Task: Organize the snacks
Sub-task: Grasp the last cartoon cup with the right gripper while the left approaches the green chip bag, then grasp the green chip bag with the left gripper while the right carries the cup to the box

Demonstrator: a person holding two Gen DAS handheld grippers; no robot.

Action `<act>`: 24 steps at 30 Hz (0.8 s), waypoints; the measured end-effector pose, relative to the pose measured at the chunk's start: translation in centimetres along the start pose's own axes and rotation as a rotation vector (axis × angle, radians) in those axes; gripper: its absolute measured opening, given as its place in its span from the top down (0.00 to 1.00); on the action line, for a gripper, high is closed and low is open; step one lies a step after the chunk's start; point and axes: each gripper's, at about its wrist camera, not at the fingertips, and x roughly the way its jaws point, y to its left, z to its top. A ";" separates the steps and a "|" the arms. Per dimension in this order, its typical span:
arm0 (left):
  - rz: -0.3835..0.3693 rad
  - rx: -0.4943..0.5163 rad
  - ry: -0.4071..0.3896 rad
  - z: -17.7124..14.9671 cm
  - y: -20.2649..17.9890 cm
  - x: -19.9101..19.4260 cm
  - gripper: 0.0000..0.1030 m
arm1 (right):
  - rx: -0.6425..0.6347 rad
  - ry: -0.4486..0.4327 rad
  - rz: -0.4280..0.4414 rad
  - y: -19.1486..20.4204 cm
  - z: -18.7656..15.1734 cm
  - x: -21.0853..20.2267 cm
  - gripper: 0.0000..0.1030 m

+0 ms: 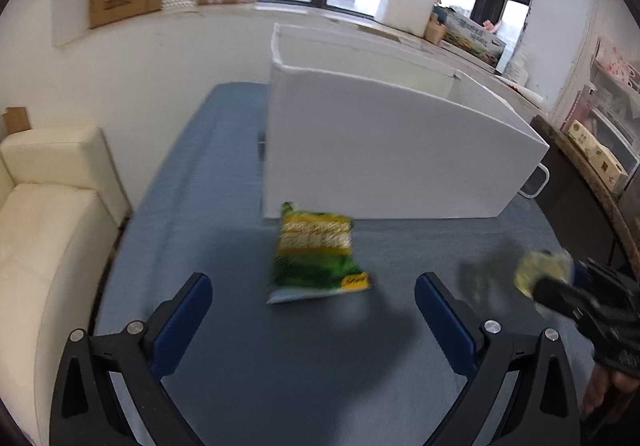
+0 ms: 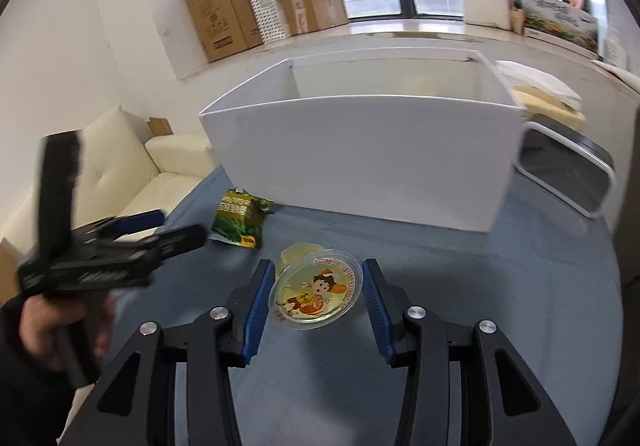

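1. Jelly cup [image 2: 315, 292] sitting btwn right gripper [image 2: 318, 296] pads, clamped on both sides, over blue tabletop [image 2: 520, 286].
2. Green snack bag [image 1: 316, 252] lying on the cloth, just in front of white bin [image 1: 400, 150].
3. Left gripper [image 1: 314, 300] hanging w/ jaws wide apart, holding nothing, bag just ahead.

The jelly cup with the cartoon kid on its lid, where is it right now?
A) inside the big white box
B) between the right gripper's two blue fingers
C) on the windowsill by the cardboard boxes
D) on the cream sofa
B: the jelly cup sits between the blue pads of the right gripper, in front of the white box, not in it.
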 end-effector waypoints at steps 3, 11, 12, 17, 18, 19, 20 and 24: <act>-0.004 0.007 0.022 0.9 -0.6 1.8 0.00 | 0.029 -0.007 -0.005 -0.9 -0.7 -1.2 0.53; 0.024 0.032 0.081 2.1 -0.8 5.1 0.51 | 0.040 -0.009 -0.007 -1.4 -1.4 -1.9 0.53; 0.009 0.027 0.084 2.1 -0.8 5.1 0.53 | 0.041 -0.012 -0.005 -1.4 -1.4 -1.9 0.53; -0.026 0.059 0.041 1.6 -0.8 2.8 0.54 | 0.037 -0.020 0.004 -1.1 -1.4 -1.9 0.53; -0.036 0.060 0.028 1.5 -0.8 2.1 0.54 | 0.035 -0.021 0.005 -1.0 -1.4 -1.9 0.53; -0.045 0.062 0.005 1.5 -1.0 0.9 0.54 | 0.035 -0.024 0.008 -0.9 -1.3 -2.0 0.53; -0.052 0.067 -0.012 1.4 -1.2 0.0 0.54 | 0.033 -0.030 0.009 -0.8 -1.2 -2.1 0.53; -0.083 0.095 -0.100 1.9 -2.2 -4.4 0.54 | 0.021 -0.062 0.013 -0.4 -0.3 -2.9 0.53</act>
